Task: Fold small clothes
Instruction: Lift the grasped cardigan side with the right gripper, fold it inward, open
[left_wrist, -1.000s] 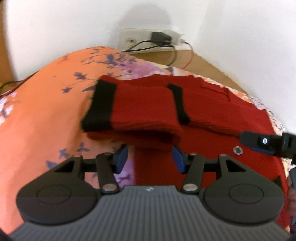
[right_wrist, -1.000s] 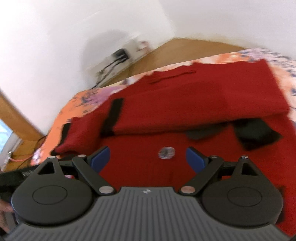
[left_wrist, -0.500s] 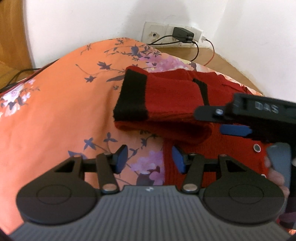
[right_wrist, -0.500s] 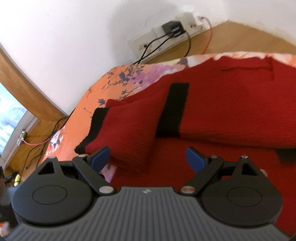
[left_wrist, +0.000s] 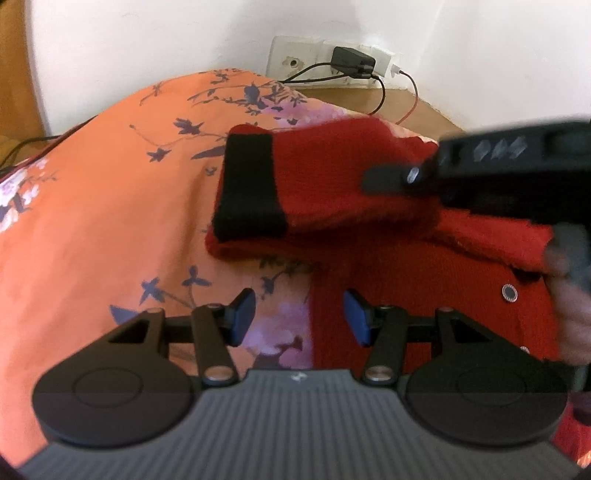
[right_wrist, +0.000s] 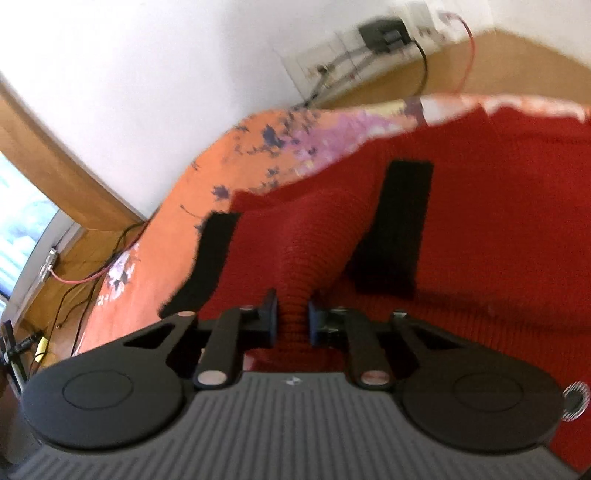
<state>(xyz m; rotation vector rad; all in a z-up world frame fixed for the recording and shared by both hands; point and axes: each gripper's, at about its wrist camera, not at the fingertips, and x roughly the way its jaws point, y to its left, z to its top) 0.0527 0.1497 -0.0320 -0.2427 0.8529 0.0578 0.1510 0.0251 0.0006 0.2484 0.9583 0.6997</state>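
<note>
A red knit sweater (left_wrist: 413, 295) with black cuffs lies on the bed. Its sleeve (left_wrist: 325, 184) is folded over, and the black cuff (left_wrist: 251, 184) points left. My right gripper (right_wrist: 291, 321) is closing its jaws, and a bunched ridge of the red sleeve (right_wrist: 295, 251) is pinched between the pads. In the left wrist view that gripper's black body reaches in from the right over the sleeve. My left gripper (left_wrist: 299, 314) hovers half open over the sweater's left edge, with nothing between its fingers.
An orange floral bedspread (left_wrist: 92, 221) covers the bed. A wall socket with a black charger (left_wrist: 351, 61) and cables sits at the back above a wooden floor. A person's hand (left_wrist: 569, 314) shows at the right edge. More cables (right_wrist: 74, 280) lie on the floor at the left.
My right gripper swung left across the sweater to the folded sleeve and went from wide open to pinching it. The left gripper stayed about where it was.
</note>
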